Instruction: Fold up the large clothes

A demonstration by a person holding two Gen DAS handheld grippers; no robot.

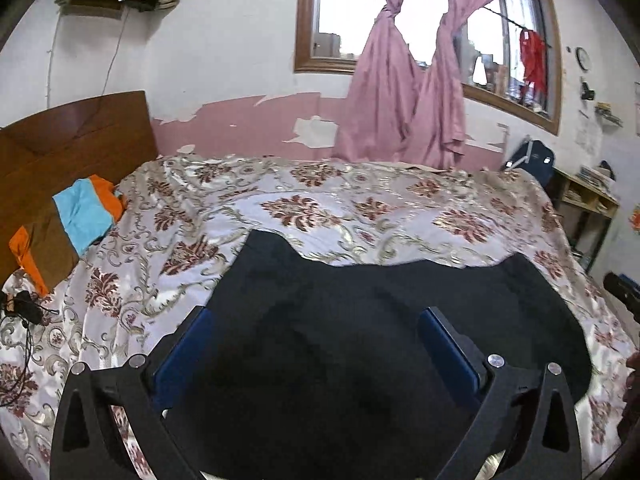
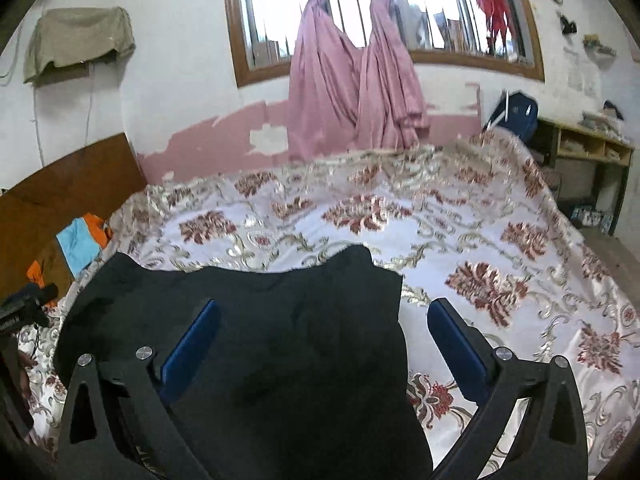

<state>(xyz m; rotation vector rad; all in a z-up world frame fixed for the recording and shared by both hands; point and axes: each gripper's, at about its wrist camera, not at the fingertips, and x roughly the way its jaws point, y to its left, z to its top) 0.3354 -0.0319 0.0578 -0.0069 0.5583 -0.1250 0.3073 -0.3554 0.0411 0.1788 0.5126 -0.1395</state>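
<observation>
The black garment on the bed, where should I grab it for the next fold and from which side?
Probably the two far corners of the black garment, which stick up like points on the floral bedspread. Reach forward over the cloth with the left gripper and right gripper, both open, and pinch each corner from above: there the edge lies clear, while the middle is flat with nothing to pinch.

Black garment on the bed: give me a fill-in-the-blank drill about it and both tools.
The black garment lies on the floral ___.
The left tool has its jaws ___.
The right tool holds ___.
The curtains at the window are ___.

Missing: bedspread; open; nothing; pink
</observation>
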